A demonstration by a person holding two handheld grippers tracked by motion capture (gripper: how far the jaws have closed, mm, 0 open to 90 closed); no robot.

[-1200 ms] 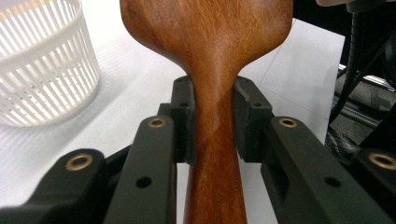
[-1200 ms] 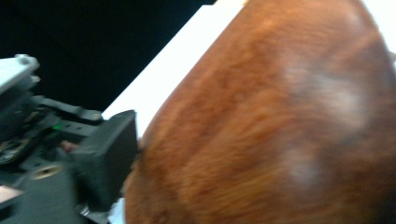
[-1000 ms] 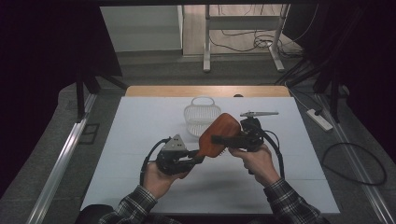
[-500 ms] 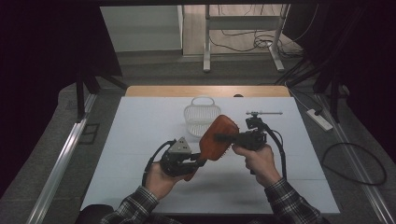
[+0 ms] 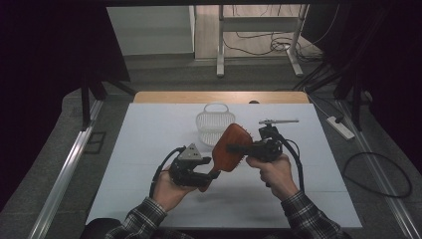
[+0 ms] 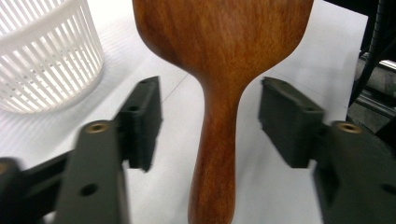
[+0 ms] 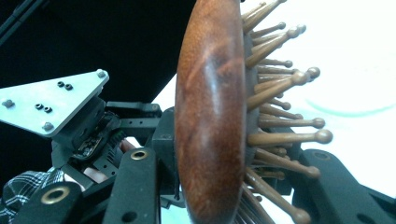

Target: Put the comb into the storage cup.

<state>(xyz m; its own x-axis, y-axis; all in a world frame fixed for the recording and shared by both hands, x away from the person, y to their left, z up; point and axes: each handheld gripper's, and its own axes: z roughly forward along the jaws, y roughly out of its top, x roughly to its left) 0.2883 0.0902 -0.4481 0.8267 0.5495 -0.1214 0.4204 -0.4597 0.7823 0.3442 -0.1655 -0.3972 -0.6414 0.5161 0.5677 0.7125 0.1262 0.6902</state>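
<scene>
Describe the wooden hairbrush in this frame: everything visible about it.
The hairbrush is reddish-brown polished wood with an oval head, a narrow handle and wooden ball-tipped pins. It is held off the white table, in front of the white basket. The right gripper clamps the head, back on one side and pins on the other. The left gripper has just been opening; its pads flank the handle without touching.

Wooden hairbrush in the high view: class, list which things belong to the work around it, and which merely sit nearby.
In the job:
wooden hairbrush, gripped at its head
right gripper, shut on the brush
left gripper, jaws just opened, handle between them untouched

Lying about:
white basket
white table cover
power strip on the floor
</scene>
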